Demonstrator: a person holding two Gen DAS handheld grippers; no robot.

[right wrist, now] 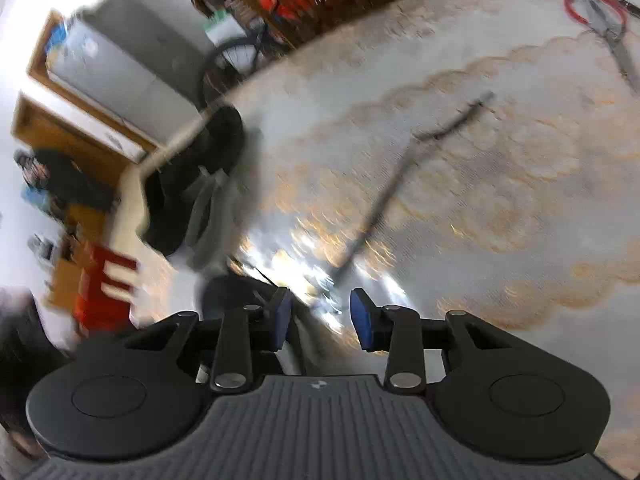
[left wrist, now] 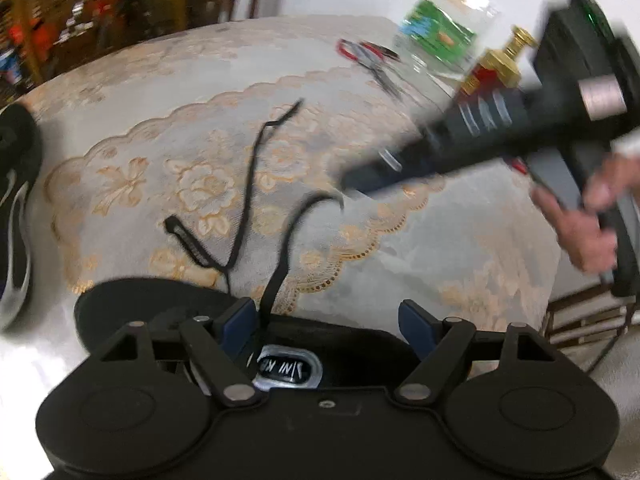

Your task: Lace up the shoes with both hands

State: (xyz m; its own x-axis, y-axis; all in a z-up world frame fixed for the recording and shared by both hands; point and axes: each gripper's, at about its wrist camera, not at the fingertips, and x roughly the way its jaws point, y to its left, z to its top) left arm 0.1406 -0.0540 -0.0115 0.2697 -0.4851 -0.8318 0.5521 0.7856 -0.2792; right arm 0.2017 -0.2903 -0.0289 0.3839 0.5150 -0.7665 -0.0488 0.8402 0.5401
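The left gripper (left wrist: 326, 326) stood wide, with nothing pressed between its blue pads, directly above the black shoe with a silver oval label on its tongue (left wrist: 286, 370). One flat black lace end (left wrist: 294, 240) rose from the shoe just beside the left-hand pad and ran toward twelve o'clock, curling at its tip toward one o'clock. The other thin black lace end (left wrist: 256, 164) lay on the beige lace-pattern tablecloth (left wrist: 440, 248), its long axis also about twelve to one o'clock.

The right gripper (left wrist: 356, 180) was at two o'clock from the left one, its tips very near the curled end. In the right wrist view its jaws were partly apart and held nothing, though the blur hid detail. A second black shoe (right wrist: 192, 184) lay at ten o'clock there, well apart.

I judge the right hand was nearer to the curled tip, so it should take it, closing across the lace axis.
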